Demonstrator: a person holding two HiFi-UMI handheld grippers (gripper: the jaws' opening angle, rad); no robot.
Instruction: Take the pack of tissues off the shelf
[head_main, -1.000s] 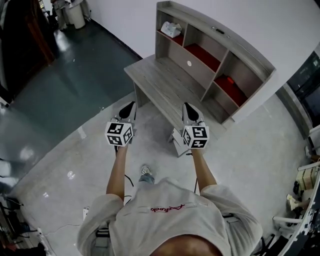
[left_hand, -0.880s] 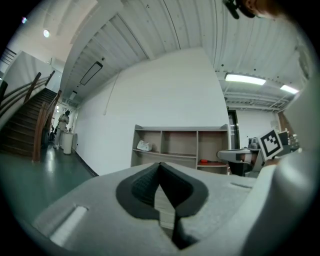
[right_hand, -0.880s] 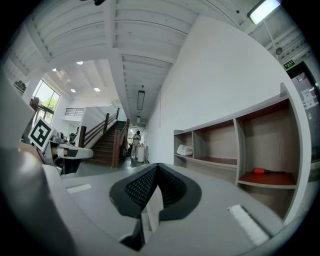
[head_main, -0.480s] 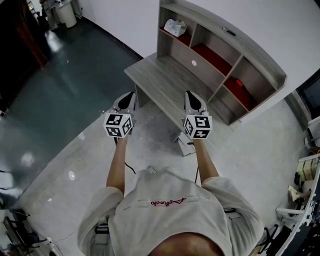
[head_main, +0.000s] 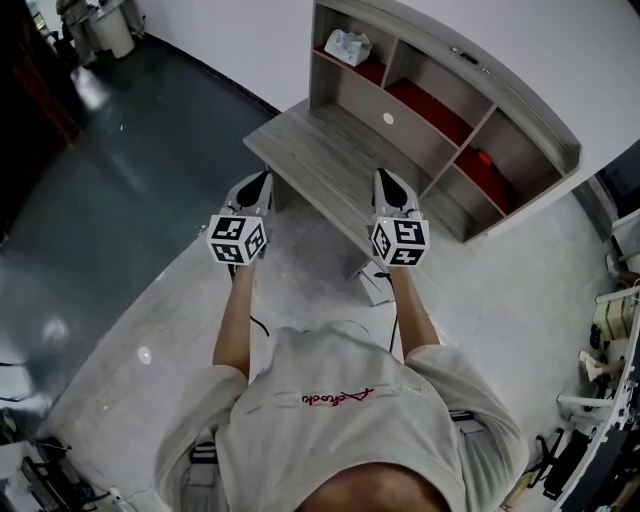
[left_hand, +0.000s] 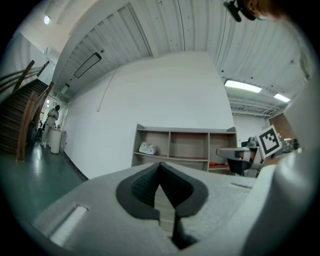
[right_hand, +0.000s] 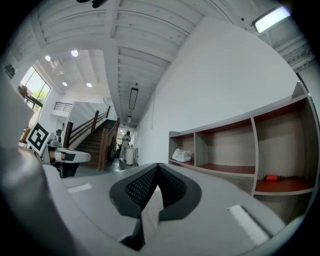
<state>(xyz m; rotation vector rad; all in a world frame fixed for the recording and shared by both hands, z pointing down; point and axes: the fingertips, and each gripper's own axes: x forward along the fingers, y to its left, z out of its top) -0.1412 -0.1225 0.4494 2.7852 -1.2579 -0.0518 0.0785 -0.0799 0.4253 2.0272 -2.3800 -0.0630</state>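
Observation:
A white pack of tissues (head_main: 347, 46) lies in the left compartment of a grey wooden shelf unit (head_main: 540, 125) against the white wall; the pack of tissues (left_hand: 147, 148) shows far ahead in the left gripper view, and the pack of tissues (right_hand: 181, 155) likewise in the right gripper view. My left gripper (head_main: 262, 183) is shut and empty, held over the floor beside the desk's left end. My right gripper (head_main: 386, 181) is shut and empty above the desk's front edge. Both are well short of the shelf.
A grey desk top (head_main: 320, 160) juts out in front of the shelf. Red liners cover the compartment floors; a small orange object (head_main: 480, 157) lies in the right one. A flat white thing (head_main: 377, 283) lies on the floor. A distant person (right_hand: 126, 139) stands by stairs.
The whole view has shifted forward: the desk and shelf have drawn nearer, and both grippers have advanced toward the desk, staying shut.

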